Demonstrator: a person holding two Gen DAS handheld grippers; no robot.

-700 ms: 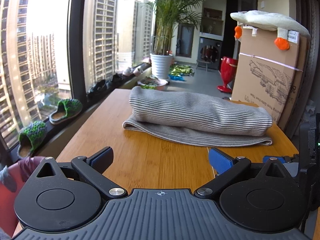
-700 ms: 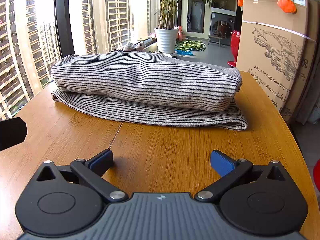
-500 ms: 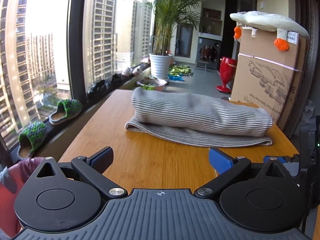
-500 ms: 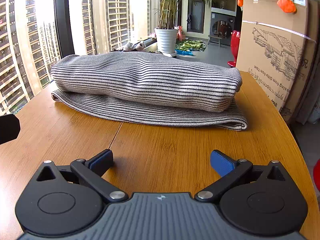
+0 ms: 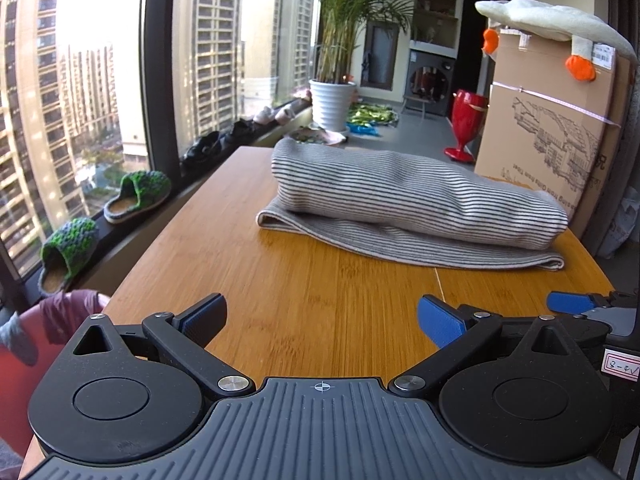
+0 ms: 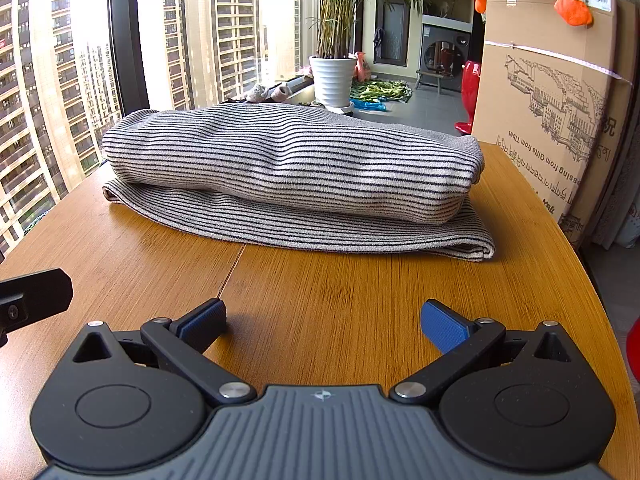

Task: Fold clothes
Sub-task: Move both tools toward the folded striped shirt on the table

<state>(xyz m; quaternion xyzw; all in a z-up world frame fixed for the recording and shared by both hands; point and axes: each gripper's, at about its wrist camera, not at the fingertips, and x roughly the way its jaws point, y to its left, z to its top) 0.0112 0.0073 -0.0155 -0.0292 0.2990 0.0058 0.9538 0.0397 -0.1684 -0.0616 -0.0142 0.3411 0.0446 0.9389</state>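
A grey garment with thin dark stripes [image 5: 416, 204] [image 6: 296, 168] lies folded in a thick bundle on the far half of the wooden table [image 5: 304, 280] [image 6: 328, 300]. My left gripper [image 5: 320, 316] hovers open over the near table edge, well short of the garment, nothing between its blue pads. My right gripper [image 6: 322, 318] is also open and empty, closer to the bundle's near fold. The right gripper's blue fingertip [image 5: 568, 302] shows at the right of the left wrist view. A black part of the left gripper [image 6: 32, 296] shows at the left of the right wrist view.
A big cardboard box [image 5: 548, 144] [image 6: 556, 120] with a plush toy [image 5: 552, 20] on top stands against the table's right far side. Green slippers [image 5: 136, 196] and shoes line the window sill at left. A potted palm [image 5: 332, 100] and a red stool [image 5: 466, 124] stand beyond the table.
The left wrist view has shifted slightly, so the garment sits a little further right in it. The right wrist view is nearly unchanged; the left gripper's black part shows a bit more there.
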